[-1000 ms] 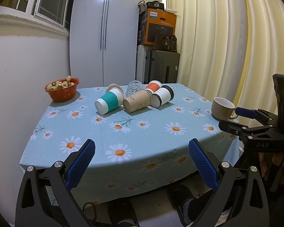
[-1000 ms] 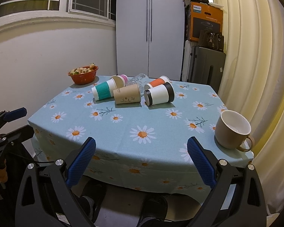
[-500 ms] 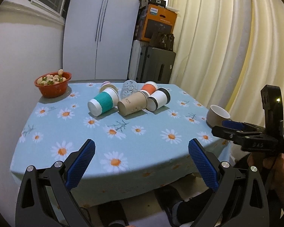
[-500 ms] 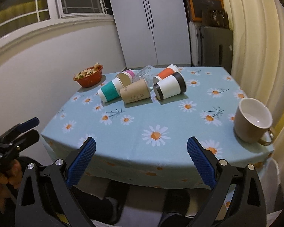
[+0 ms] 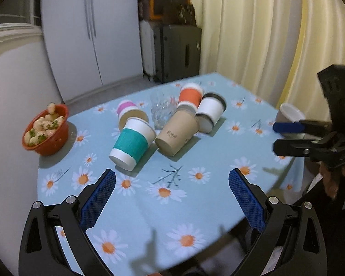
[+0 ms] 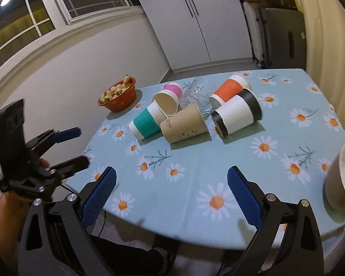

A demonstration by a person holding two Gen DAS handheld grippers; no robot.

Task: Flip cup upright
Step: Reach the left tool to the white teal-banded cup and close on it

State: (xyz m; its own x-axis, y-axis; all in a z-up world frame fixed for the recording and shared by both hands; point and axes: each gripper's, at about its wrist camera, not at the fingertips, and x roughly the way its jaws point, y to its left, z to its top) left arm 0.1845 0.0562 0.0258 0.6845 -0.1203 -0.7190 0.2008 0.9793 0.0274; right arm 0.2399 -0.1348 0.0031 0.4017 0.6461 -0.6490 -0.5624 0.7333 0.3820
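Several paper cups lie on their sides in a cluster mid-table: a teal-sleeved cup [image 5: 133,144] [image 6: 147,123], a brown cup [image 5: 177,133] [image 6: 185,126], a white cup with black lid [image 5: 210,112] [image 6: 238,115], an orange cup [image 5: 190,97] [image 6: 230,87], a pink cup [image 5: 128,112] [image 6: 169,96] and a clear glass [image 5: 162,110]. My left gripper [image 5: 172,197] is open and empty over the table's near edge. My right gripper [image 6: 171,195] is open and empty over the near edge too.
A beige mug [image 6: 342,177] [image 5: 288,115] stands upright at the table's right edge. A red bowl of food [image 5: 47,130] [image 6: 118,94] sits at the far left. The table wears a blue daisy cloth [image 5: 195,207]. Curtains hang on the right.
Both grippers have risen and moved forward over the table, now looking down at the cups. The cups, mug and bowl have not moved. Both grippers stay open.
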